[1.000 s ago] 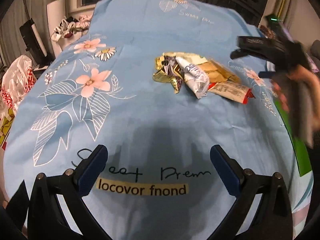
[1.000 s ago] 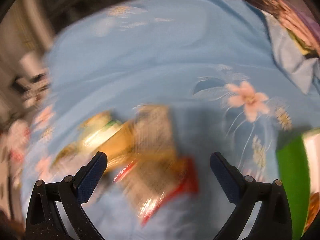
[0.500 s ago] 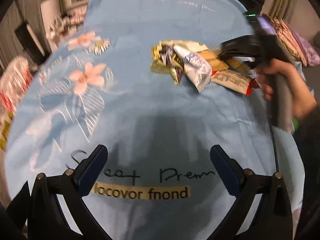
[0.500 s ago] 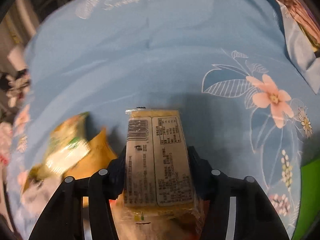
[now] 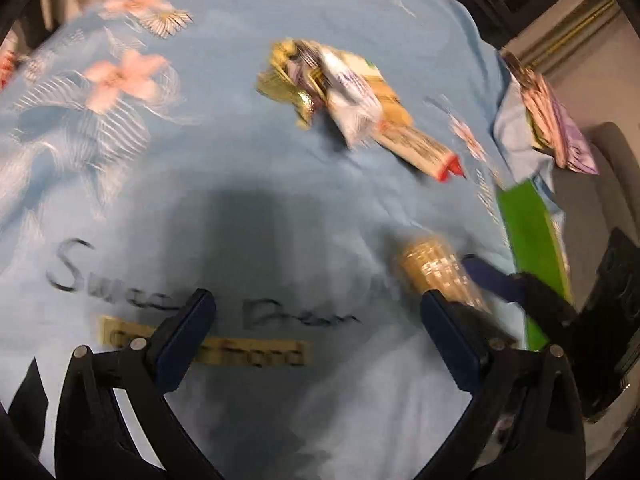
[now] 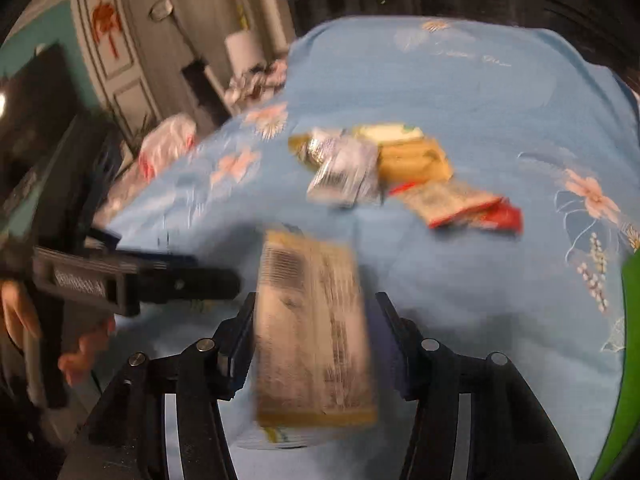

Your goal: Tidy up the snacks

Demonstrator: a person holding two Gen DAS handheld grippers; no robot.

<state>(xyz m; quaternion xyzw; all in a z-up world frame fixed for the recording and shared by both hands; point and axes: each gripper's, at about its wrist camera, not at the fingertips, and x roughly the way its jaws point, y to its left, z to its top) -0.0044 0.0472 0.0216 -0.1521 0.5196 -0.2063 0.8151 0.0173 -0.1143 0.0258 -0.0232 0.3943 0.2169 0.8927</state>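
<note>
A pile of snack packets (image 5: 352, 108) lies on the blue flowered cloth (image 5: 224, 152); it also shows in the right wrist view (image 6: 380, 168). My right gripper (image 6: 312, 328) is shut on a yellow snack packet (image 6: 312, 328) with its printed back facing up, held above the cloth nearer than the pile. That packet (image 5: 436, 276) and the right gripper (image 5: 496, 284) show at the lower right of the left wrist view. My left gripper (image 5: 316, 336) is open and empty over the printed lettering; it also shows in the right wrist view (image 6: 132, 276).
A red-edged packet (image 6: 460, 208) lies at the pile's right. A green object (image 5: 528, 232) sits at the cloth's right edge, with folded fabrics (image 5: 548, 120) beyond. White plastic bags (image 6: 168, 148) and furniture stand off the left side.
My right gripper closed on the yellow packet, lifted it out of the pile and pulled it back toward the near side. The left gripper swung its view rightward.
</note>
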